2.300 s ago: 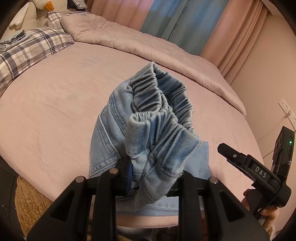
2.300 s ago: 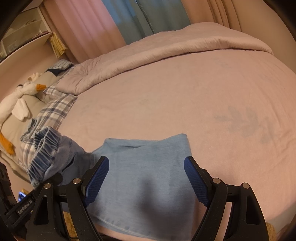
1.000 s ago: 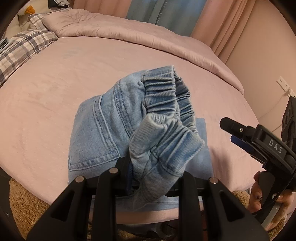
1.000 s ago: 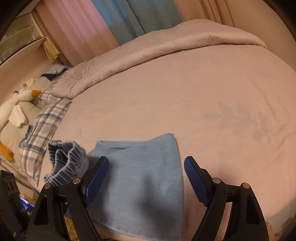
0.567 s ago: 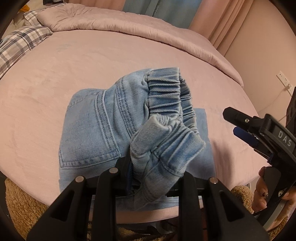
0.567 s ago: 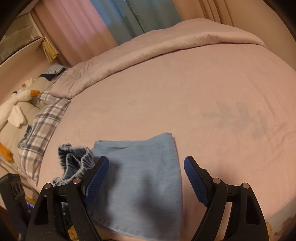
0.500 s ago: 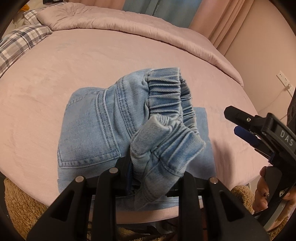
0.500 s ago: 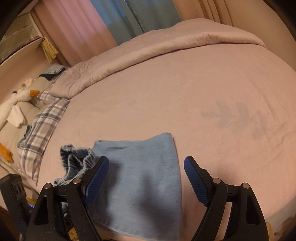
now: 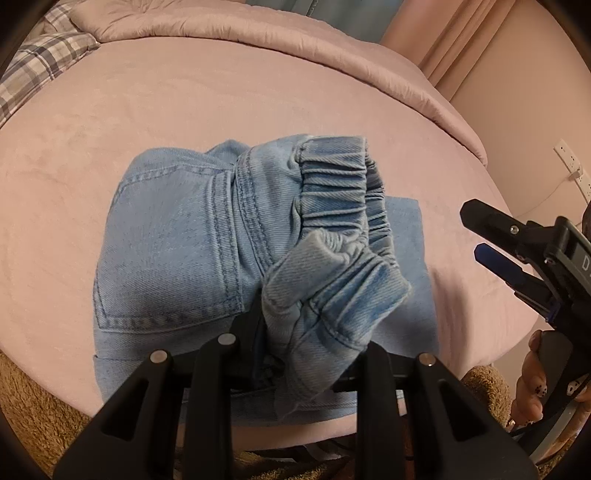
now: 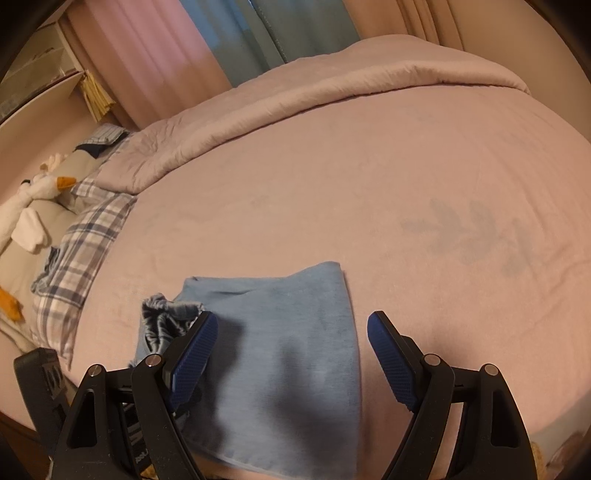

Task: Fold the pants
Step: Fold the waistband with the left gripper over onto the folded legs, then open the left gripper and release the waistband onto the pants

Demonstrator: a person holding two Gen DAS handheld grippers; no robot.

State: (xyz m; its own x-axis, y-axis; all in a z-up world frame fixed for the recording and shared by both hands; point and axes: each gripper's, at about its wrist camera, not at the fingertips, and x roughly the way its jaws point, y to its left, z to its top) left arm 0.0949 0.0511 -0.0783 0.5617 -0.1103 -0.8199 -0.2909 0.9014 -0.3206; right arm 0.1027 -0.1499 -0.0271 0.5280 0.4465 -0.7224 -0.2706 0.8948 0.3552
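Observation:
Light blue denim pants (image 9: 177, 251) lie partly folded on the pink bed near its front edge. My left gripper (image 9: 295, 354) is shut on their elastic waistband (image 9: 332, 206), holding it low over the folded legs. The back pocket faces up at the left. In the right wrist view the folded leg part (image 10: 280, 350) lies flat, with the bunched waistband (image 10: 166, 317) at its left. My right gripper (image 10: 291, 354) hovers open over that folded part, nothing between its blue pads (image 10: 388, 358). It also shows at the right edge of the left wrist view, as the right gripper (image 9: 517, 258) held by a hand (image 9: 532, 384).
A rolled pink duvet (image 10: 295, 99) runs along the far side of the bed. Plaid pillows (image 10: 81, 243) and a white goose plush (image 10: 33, 206) lie at the left. Curtains (image 10: 258, 33) hang behind. A brown fuzzy rug (image 9: 33, 413) lies below the bed's front edge.
My left gripper has carried the waistband down and over the folded legs, so the pants spread flatter on the bed. The right gripper has stayed still and open.

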